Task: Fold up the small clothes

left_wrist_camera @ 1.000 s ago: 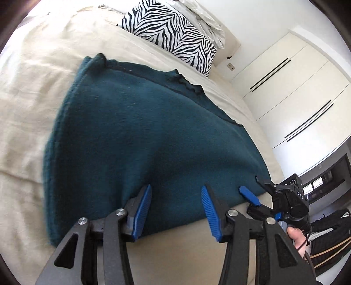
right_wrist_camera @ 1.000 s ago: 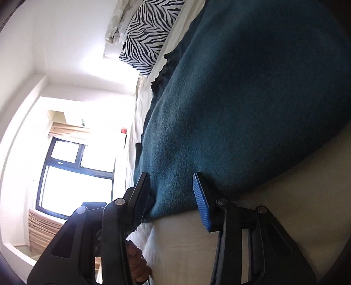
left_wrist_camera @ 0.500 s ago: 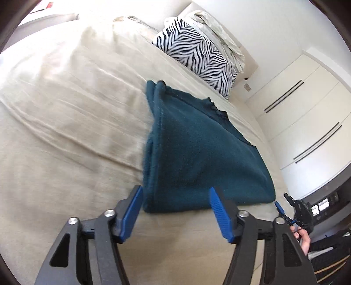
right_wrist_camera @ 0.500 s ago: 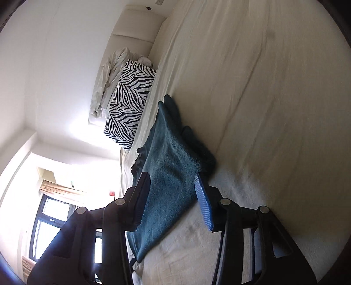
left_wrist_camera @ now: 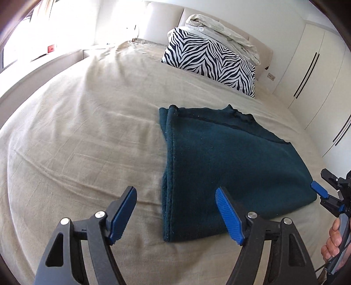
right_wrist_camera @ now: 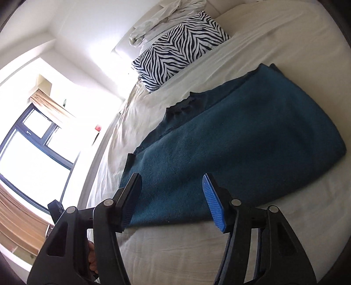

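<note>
Garment (left_wrist_camera: 230,166) teal, folded, flat on bed (left_wrist_camera: 76,131). Left gripper (left_wrist_camera: 175,214) spread, empty, at near edge; right gripper (right_wrist_camera: 171,197) spread, empty. Likely between folds; next: pinch near corners, fold over.

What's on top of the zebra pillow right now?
Crumpled white bedding is piled on the zebra pillow, against the headboard. Whatever lies under that pile, or behind the pillow, is covered.
</note>
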A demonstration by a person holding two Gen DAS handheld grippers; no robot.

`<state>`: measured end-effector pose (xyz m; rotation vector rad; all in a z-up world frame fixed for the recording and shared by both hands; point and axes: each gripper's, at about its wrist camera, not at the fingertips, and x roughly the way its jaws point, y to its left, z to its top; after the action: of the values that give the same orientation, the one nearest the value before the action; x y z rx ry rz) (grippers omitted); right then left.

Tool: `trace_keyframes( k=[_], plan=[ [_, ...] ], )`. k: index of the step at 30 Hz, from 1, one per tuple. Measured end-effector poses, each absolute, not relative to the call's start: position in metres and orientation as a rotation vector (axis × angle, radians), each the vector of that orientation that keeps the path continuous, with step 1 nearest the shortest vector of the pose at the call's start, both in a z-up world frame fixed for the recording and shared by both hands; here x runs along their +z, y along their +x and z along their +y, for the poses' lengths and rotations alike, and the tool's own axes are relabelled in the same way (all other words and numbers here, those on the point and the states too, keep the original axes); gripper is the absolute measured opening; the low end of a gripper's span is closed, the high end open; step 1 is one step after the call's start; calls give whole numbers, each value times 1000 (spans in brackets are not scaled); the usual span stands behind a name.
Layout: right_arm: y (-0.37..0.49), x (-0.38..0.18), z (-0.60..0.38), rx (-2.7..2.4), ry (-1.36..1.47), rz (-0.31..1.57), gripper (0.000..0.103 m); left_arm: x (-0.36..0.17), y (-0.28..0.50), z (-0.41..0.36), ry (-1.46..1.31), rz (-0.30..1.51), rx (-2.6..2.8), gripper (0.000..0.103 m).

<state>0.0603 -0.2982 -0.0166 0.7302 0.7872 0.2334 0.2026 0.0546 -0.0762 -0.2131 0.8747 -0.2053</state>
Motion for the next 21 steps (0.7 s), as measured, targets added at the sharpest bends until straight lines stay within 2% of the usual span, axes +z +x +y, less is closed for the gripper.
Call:
trace_keyframes(
  k=[15, 21],
  plan=[
    [133, -28, -246, 331, 682, 858, 56, -89, 233, 34, -166, 927, -208, 76],
    [151, -35, -237, 379, 686, 871, 56, -105, 247, 39, -328, 1006, -295, 76]
  ],
)
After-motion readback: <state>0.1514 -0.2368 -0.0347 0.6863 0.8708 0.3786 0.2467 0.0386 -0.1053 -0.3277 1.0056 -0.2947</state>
